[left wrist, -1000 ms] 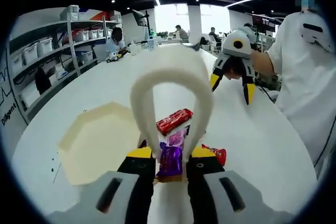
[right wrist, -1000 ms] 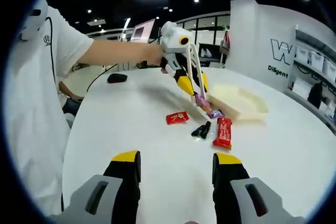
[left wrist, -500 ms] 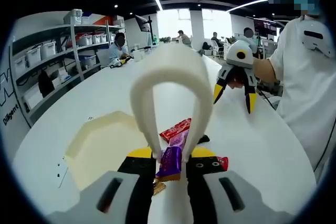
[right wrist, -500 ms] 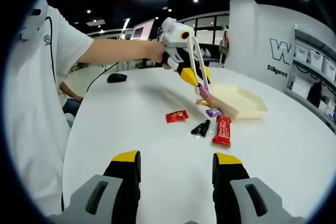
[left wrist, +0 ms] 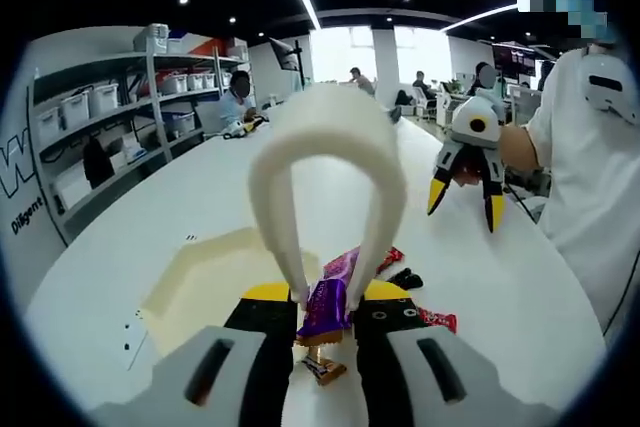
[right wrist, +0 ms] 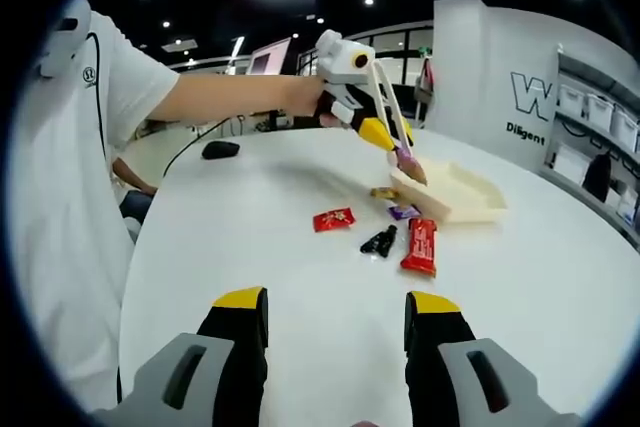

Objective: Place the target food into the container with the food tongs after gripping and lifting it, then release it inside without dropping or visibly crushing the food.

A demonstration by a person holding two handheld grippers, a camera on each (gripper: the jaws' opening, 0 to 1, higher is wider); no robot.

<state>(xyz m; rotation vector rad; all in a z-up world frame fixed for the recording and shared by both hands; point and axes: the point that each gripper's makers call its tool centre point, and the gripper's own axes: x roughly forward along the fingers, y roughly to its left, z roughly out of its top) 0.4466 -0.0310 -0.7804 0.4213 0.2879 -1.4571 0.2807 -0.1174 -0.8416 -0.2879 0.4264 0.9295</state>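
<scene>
My left gripper (left wrist: 326, 293) is shut on white food tongs (left wrist: 325, 147), whose tips pinch a purple-wrapped candy (left wrist: 325, 309). In the right gripper view the left gripper (right wrist: 385, 133) holds the tongs (right wrist: 385, 112) slanted down, with the purple candy (right wrist: 411, 169) in the air over the near edge of the cream tray (right wrist: 462, 199). The same tray (left wrist: 205, 272) lies left of the tongs in the left gripper view. My right gripper (right wrist: 338, 315) stands open and empty above the table near the person; the left gripper view shows this right gripper (left wrist: 468, 185) at the right.
On the white table by the tray lie a gold candy (right wrist: 384, 192), a second purple candy (right wrist: 404, 212), a long red bar (right wrist: 421, 245), a black piece (right wrist: 380, 241) and a small red packet (right wrist: 333, 218). A person in a white shirt (right wrist: 70, 197) stands at the left.
The left gripper has risen and swung toward the tray, carrying the purple candy off the table to over the tray's edge. The right gripper has stayed put and open.
</scene>
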